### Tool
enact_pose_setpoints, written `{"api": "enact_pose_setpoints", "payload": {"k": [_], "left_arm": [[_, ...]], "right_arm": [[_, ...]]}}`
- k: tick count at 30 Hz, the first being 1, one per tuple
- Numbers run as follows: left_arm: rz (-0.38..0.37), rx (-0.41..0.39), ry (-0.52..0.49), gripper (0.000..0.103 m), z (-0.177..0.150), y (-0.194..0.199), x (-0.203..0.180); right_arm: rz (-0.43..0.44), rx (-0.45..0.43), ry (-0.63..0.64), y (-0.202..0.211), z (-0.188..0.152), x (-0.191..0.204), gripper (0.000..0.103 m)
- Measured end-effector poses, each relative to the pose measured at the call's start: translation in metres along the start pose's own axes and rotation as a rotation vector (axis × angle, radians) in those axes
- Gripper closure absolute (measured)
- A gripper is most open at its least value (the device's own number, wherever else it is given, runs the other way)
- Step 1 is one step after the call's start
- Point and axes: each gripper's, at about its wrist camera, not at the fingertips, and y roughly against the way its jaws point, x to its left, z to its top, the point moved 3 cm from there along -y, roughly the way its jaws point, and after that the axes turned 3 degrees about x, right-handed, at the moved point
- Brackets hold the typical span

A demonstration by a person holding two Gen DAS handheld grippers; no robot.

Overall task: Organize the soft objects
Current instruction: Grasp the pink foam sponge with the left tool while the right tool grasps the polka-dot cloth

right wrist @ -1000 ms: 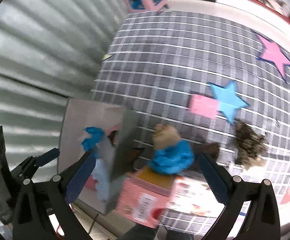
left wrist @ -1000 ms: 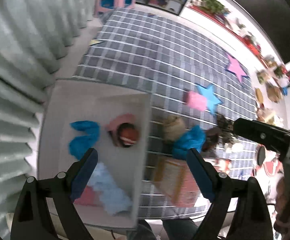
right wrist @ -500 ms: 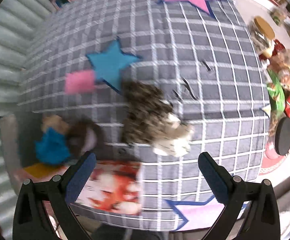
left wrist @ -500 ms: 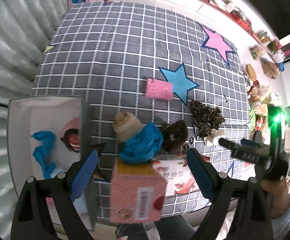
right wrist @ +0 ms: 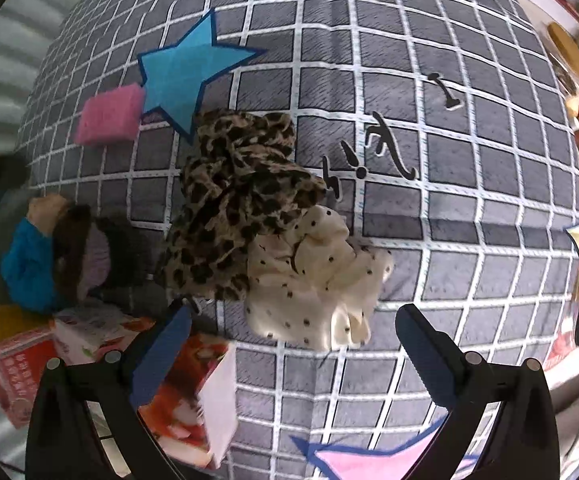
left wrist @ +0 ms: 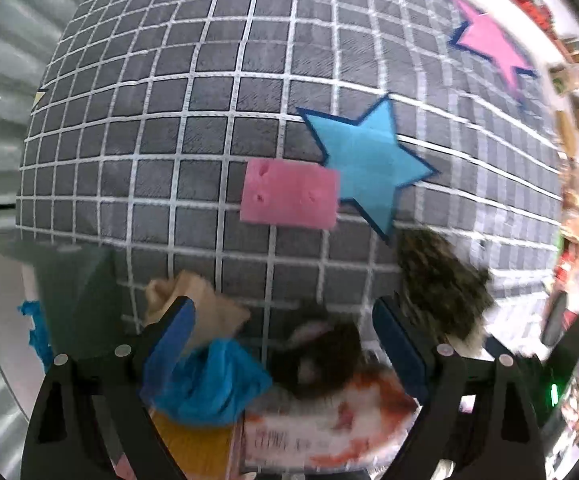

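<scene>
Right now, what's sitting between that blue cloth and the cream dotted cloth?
In the right wrist view, a dark brown furry piece and the leopard-print cloth lie between the blue cloth and the cream dotted cloth.

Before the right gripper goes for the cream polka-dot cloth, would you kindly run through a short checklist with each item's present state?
1. Right gripper open: ok.
2. Right gripper carrying nothing: ok.
3. Cream polka-dot cloth roughly between the fingers: ok.
4. Cloth free of neighbours: not ok, it touches the leopard-print cloth.
5. Left gripper open and away from this cloth: ok, it sits over the blue cloth.
6. Room in the bin: cannot tell.
</scene>
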Motion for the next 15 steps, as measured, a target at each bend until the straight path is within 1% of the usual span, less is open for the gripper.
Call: {"api": "enact_pose_setpoints", "payload": {"k": [3,6,9,10,14,15], "left_arm": [[0.064,0.001,0.015,0.011,0.016,-0.023,-0.002],[0.078,0.012,0.033,0.011,0.026,-0.039,-0.003],[0.107,-0.001,0.027,0.011,0.034,-0.048,-0.006],[0.117,-0.004,0.026,0.011,0.037,-0.051,-0.007],[0.14,0.015,0.023,0.011,0.044,-0.063,-0.012],[0.14,0.016,0.023,0.011,0.045,-0.065,-0.012]], "right_arm": [[0.0,-0.01,0.003,-0.005,0.001,-0.003,0.0],[0.005,-0.031,0.005,-0.008,0.001,-0.006,0.0],[0.007,-0.051,0.022,-0.009,0.005,-0.005,0.0],[0.008,-0.051,0.028,-0.01,0.012,-0.005,0.0],[0.01,-0.057,0.045,-0.015,0.019,-0.006,0.0],[0.011,-0.06,0.047,-0.016,0.019,-0.006,0.006]]}}
